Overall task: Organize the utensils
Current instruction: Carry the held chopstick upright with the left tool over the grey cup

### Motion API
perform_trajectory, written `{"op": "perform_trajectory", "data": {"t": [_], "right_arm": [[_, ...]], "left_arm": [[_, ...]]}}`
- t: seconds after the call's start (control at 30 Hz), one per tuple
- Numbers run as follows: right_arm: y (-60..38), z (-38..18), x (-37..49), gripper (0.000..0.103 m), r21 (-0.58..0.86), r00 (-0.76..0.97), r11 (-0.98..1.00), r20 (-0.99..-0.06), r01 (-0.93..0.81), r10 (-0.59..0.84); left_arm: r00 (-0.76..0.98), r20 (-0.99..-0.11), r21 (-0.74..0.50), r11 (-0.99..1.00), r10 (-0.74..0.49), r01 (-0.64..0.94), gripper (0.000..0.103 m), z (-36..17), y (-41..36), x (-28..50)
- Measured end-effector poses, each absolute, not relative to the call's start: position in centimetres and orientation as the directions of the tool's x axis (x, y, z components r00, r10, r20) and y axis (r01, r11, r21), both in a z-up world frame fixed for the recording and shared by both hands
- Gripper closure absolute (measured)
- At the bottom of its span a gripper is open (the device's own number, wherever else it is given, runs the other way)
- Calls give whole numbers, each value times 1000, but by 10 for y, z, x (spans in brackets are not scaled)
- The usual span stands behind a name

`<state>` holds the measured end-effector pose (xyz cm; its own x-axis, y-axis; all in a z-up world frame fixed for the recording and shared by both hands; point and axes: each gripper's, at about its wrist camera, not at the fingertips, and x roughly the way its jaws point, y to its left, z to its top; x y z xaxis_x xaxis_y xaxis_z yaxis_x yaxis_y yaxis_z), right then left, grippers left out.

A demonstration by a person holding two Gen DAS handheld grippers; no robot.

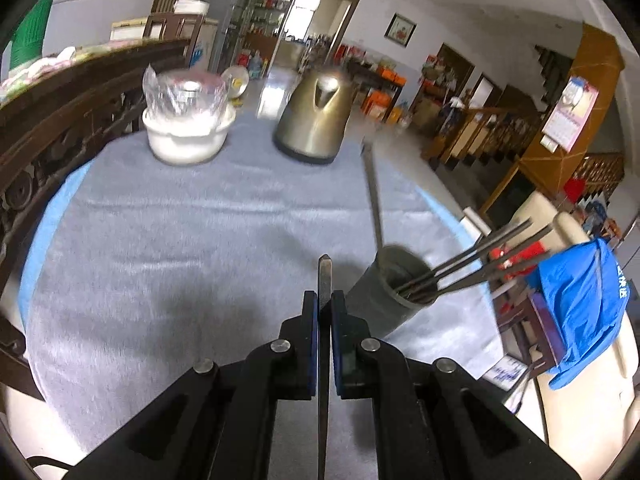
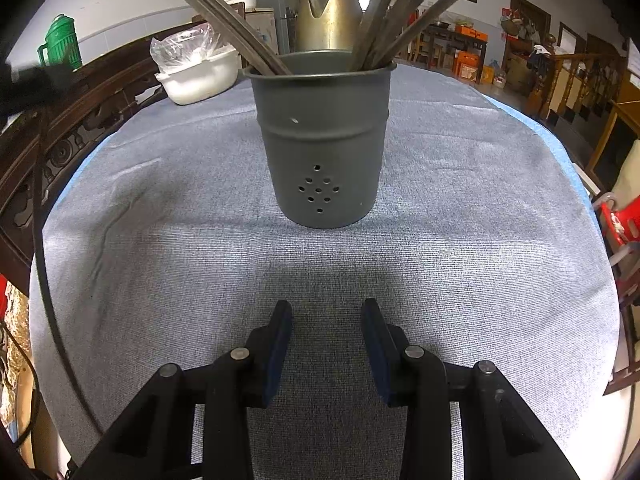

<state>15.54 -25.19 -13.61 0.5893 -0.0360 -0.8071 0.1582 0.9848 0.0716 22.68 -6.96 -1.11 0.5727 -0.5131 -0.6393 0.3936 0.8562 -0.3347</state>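
My left gripper (image 1: 325,296) is shut on a thin flat metal utensil (image 1: 324,270), whose tip sticks up between the pads; its lower end runs out of the frame. Just right of it stands the grey metal utensil holder (image 1: 388,292) with several long utensils (image 1: 472,260) leaning out of it. In the right wrist view the same holder (image 2: 324,140) stands upright on the grey tablecloth (image 2: 160,260), its drain holes facing me and its utensils (image 2: 400,12) fanning out. My right gripper (image 2: 326,312) hangs open in front of the holder, apart from it, with nothing between its fingers.
A brass-coloured kettle (image 1: 314,116) and a white bowl holding a plastic bag (image 1: 186,128) stand at the table's far side. A dark carved wooden rail (image 1: 60,100) borders the left, with a green jug (image 2: 60,46) behind. Blue fabric (image 1: 580,300) hangs off to the right.
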Motion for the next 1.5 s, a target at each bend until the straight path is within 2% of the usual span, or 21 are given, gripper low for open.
{"op": "perform_trajectory", "data": {"t": [0.37, 0.47, 0.57, 0.7, 0.83, 0.93, 0.97, 1.1, 1.5], "right_arm": [[-255, -136, 152, 63, 90, 610, 987, -792, 136, -12], [-256, -137, 150, 63, 100, 616, 986, -788, 132, -3], [-259, -136, 149, 63, 115, 617, 985, -787, 130, 10], [-263, -137, 147, 63, 136, 619, 983, -784, 126, 29], [-261, -136, 148, 63, 121, 619, 985, -786, 127, 16], [-258, -137, 149, 63, 104, 618, 987, -786, 124, 5], [-257, -137, 149, 63, 101, 618, 987, -786, 123, 3], [-257, -137, 148, 63, 99, 618, 988, -786, 121, 2], [-256, -136, 149, 63, 83, 612, 991, -791, 107, 0]], "left_arm": [[646, -530, -332, 835, -550, 439, 97, 42, -71, 220], [664, -517, -290, 841, -539, 456, 97, 55, -77, 220], [655, -551, -293, 855, -516, 427, 97, 48, -75, 229], [580, -646, -350, 868, -496, 353, 97, 13, -65, 252], [432, -785, -338, 891, -444, 302, 87, -40, -70, 282], [385, -832, -299, 907, -400, 297, 73, -69, -76, 303], [372, -846, -280, 912, -382, 301, 73, -79, -78, 313], [328, -888, -226, 928, -321, 297, 73, -106, -85, 348], [201, -907, -289, 895, -370, 340, 73, -128, -123, 409]]}}
